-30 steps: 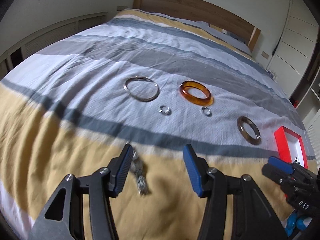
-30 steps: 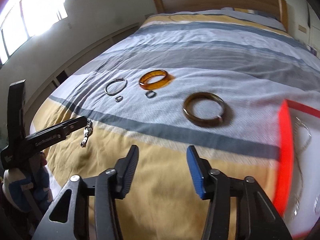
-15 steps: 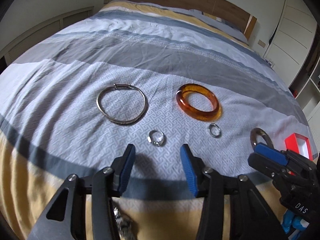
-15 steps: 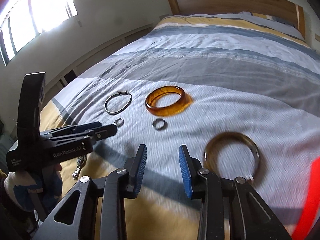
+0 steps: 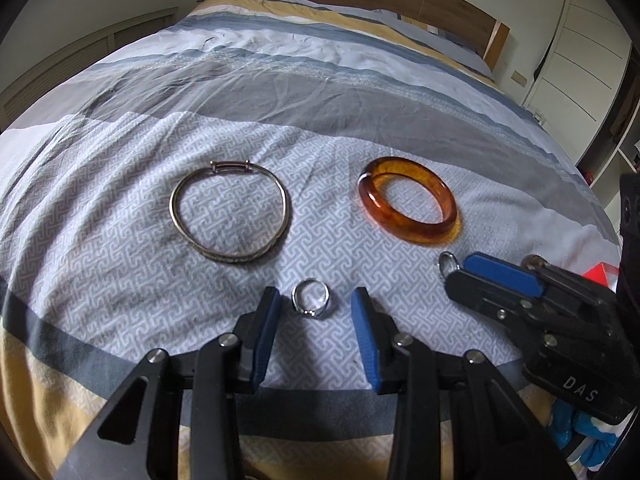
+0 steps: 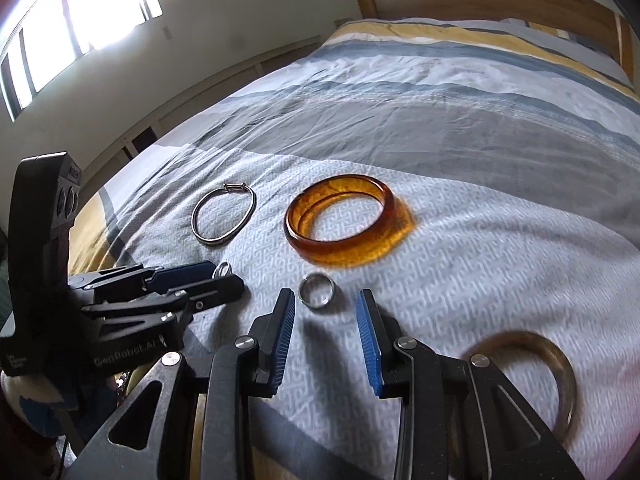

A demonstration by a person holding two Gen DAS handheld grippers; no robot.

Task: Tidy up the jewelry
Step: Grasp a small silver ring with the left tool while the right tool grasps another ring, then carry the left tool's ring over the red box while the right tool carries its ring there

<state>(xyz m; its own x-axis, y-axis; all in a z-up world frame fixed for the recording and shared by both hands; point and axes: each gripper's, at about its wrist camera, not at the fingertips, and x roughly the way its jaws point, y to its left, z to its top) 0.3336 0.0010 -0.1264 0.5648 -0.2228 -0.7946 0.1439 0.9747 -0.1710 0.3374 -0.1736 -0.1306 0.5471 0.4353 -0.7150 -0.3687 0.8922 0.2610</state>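
brown bangle (image 6: 560, 364) blurred, partly hidden behind right gripper (image 6: 326, 300)

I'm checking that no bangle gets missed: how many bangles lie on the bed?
3: thin metal bangle left, amber bangle beside it, dark bangle nearest right. Others may lie outside view.

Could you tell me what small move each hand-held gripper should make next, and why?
Probably ease both down and a touch forward. The left hand-held gripper, its jaws closing, has a small ring just beyond its tips, untouched; the right hand-held gripper likewise faces a second ring lying flat on the bedspread.
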